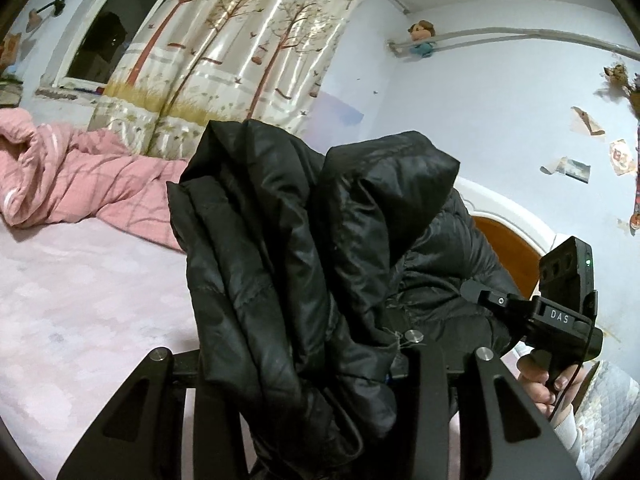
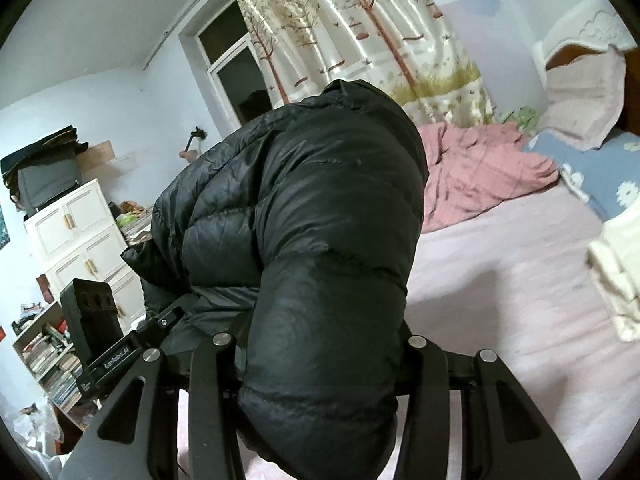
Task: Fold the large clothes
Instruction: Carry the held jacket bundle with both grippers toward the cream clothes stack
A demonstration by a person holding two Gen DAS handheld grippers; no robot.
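A black puffer jacket point(image 1: 304, 248) hangs bunched between both grippers, lifted above the pink bed sheet point(image 1: 80, 300). My left gripper point(image 1: 316, 364) is shut on a thick fold of it, and the fabric hides the fingertips. In the right wrist view the same jacket point(image 2: 320, 220) bulges up in front of the camera, with my right gripper point(image 2: 320, 360) shut on a padded roll of it. The right gripper's body point(image 1: 560, 312) and the hand holding it show at the right of the left wrist view. The left gripper's body point(image 2: 100, 328) shows at lower left in the right wrist view.
A crumpled pink quilt point(image 1: 80, 176) lies at the back of the bed under a tree-print curtain point(image 1: 240, 48). A blue flowered pillow point(image 2: 592, 168) and a wooden headboard point(image 1: 508, 248) mark the bed's head. A white cabinet point(image 2: 76, 232) and a bookshelf point(image 2: 48, 364) stand beside the bed.
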